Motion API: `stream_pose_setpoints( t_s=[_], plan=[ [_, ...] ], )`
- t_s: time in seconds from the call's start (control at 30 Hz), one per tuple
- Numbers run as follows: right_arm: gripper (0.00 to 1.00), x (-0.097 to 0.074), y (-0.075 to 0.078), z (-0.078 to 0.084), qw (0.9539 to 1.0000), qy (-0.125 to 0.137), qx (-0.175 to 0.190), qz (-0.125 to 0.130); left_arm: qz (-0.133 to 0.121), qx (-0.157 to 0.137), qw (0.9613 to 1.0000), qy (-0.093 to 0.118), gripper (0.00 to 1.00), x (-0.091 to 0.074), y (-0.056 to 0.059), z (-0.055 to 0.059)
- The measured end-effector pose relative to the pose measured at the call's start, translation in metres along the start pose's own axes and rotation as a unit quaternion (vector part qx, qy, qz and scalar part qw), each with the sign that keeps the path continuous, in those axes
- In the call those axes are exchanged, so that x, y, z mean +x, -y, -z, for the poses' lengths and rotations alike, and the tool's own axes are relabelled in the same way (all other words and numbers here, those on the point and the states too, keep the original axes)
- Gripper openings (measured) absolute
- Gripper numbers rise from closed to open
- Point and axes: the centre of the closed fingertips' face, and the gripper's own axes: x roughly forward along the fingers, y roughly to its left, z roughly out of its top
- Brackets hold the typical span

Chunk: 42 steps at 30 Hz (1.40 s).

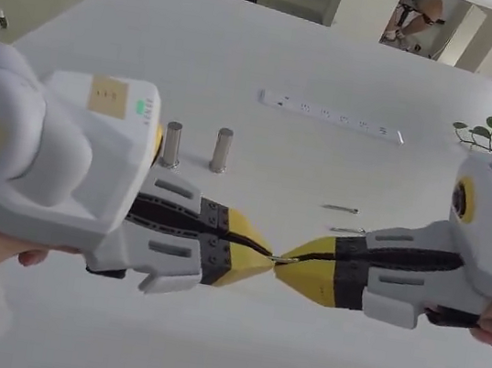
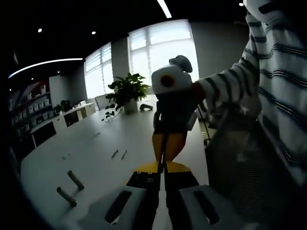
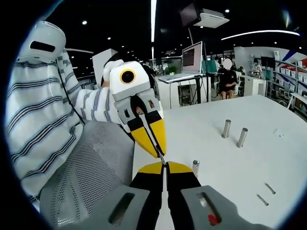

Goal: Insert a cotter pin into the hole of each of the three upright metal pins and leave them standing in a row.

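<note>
Two upright metal pins [image 1: 171,145], cotter pins [image 1: 340,208] nearby

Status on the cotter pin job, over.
Tip to tip: left gripper and right gripper shut on a cotter pin. Three metal pins upright, one near the tips. Spare cotter pins on table, nothing blocking.

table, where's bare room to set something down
Bare: the table beyond the power strip, the gap between the two metal pins and the loose cotter pins, and the near edge. Crowded where the left gripper and right gripper meet tip to tip.
</note>
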Motion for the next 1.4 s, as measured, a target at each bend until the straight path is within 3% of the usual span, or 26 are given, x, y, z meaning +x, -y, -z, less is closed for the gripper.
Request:
stream_pose_setpoints(
  t_s=[0.17,0.33,0.47,0.57,0.63,0.7,1.13,1.33,1.4],
  plan=[
    [0.0,0.001,0.002,-0.003,0.9999,-0.001,-0.01,0.004,-0.013,-0.01,0.9999,-0.001,0.0,0.002,-0.008,0.006],
    [0.0,0.003,0.007,-0.001,0.9999,0.004,-0.002,0.016,-0.026,-0.021,0.9994,-0.004,0.12,0.002,-0.015,0.011],
    [0.0,0.003,0.012,0.004,0.9997,0.004,0.005,0.024,-0.039,-0.036,0.9985,-0.007,0.14,0.001,-0.023,0.017],
    [0.0,0.004,0.021,0.011,0.999,0.004,0.012,0.043,-0.071,-0.056,0.9958,-0.015,0.22,0.0,-0.037,0.027],
    [0.0,0.004,0.027,0.015,0.9983,0.0,0.017,0.056,-0.097,-0.093,0.9907,-0.021,0.19,0.0,-0.048,0.038],
    [0.0,0.005,0.034,0.021,0.9975,-0.005,0.025,0.066,-0.108,-0.1,0.9889,-0.019,0.17,0.0,-0.056,0.043],
    [0.0,0.016,0.054,0.045,0.9954,-0.029,0.044,0.08,-0.092,-0.109,0.9875,-0.067,0.16,0.013,-0.058,0.071],
    [0.0,0.022,0.059,0.052,0.9953,-0.042,0.042,0.076,-0.099,-0.112,0.9858,-0.076,0.22,0.016,-0.06,0.08],
    [0.0,0.024,0.061,0.054,0.9952,-0.048,0.042,0.075,-0.097,-0.109,0.9863,-0.077,0.17,0.016,-0.06,0.08]
  ],
)
